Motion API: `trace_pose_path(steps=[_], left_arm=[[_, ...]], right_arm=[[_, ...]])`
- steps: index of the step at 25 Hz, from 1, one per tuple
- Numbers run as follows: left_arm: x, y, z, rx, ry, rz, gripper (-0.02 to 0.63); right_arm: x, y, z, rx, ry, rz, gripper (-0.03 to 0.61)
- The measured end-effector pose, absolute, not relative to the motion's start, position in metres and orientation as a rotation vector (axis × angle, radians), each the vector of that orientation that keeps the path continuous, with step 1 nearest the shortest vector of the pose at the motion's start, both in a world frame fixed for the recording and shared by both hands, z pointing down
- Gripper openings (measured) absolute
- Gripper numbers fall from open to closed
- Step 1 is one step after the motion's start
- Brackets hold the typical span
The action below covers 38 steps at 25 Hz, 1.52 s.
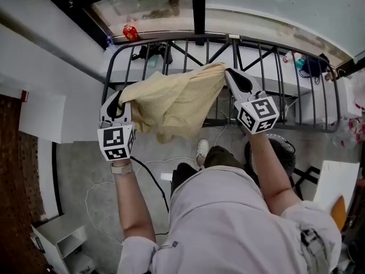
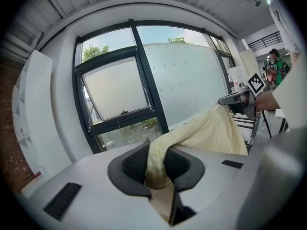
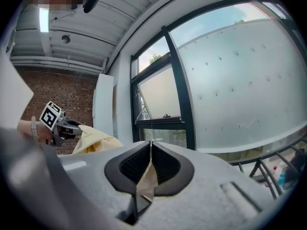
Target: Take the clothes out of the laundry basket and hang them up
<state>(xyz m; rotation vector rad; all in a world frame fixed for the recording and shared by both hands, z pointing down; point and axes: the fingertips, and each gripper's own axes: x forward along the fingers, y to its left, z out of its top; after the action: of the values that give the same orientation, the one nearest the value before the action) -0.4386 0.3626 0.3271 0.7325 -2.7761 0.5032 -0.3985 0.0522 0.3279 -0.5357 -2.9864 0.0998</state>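
Containers: a white shelf unit (image 1: 60,233) stands on the floor at the lower left of the head view. Its compartments face open, but what they hold cannot be made out.
Garment: the yellow garment (image 1: 174,104) hangs in the air, stretched between the two grippers above the drying rack (image 1: 319,96), with its middle sagging in loose folds.
Left gripper: the left gripper (image 2: 157,164) pinches a thick bunched fold of one end of the cloth between its dark ribbed pads.
Right gripper: the right gripper (image 3: 150,164) has its jaws pressed almost together on a thin flat edge of the other end.
Materials: the cloth is soft and pale, with a fine waffle texture. The rack is made of thin black metal bars, some crossed diagonally, with a curved outer rail. The gripper bodies are smooth grey-white shells.
Surroundings: a black-framed window (image 2: 115,87) with one sash tilted open faces both grippers. A brick wall (image 3: 62,90) runs along the left side. A small red object (image 1: 130,33) sits on the ledge by the glass.
Room: the rack fills the space directly in front of the person, between the body and the window. A black cable (image 1: 154,181) trails over the grey floor (image 1: 80,176) on the left, and that side is otherwise open.
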Motion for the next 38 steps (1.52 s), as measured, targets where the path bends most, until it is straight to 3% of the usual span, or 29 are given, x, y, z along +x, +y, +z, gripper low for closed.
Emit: trace_pose_path(steps=[14,21,29,35,38], left_arm=[[-0.621,0.340,0.328,0.905,-2.712,0.532,0.064],[-0.698,0.333,0.419,1.012,-2.458,0.441,0.064],[-0.726,0.340,0.517,1.029,-2.245,0.390,0.104],[-0.724,0.344,0.552,1.078,-2.186,0.337,0.160],[-0.715,0.346,0.561,1.104,-2.162,0.338,0.192]], right_arm=[[-0.534,0.041,0.324,-0.335,-3.021,0.096,0.017],[-0.594,0.044,0.374,-0.187,-2.873,0.103,0.017],[-0.626,0.055,0.444,-0.065,-2.716,0.113,0.020],[-0.629,0.064,0.469,-0.046,-2.651,0.124,0.090],[-0.627,0.071,0.475,-0.076,-2.630,0.161,0.235]])
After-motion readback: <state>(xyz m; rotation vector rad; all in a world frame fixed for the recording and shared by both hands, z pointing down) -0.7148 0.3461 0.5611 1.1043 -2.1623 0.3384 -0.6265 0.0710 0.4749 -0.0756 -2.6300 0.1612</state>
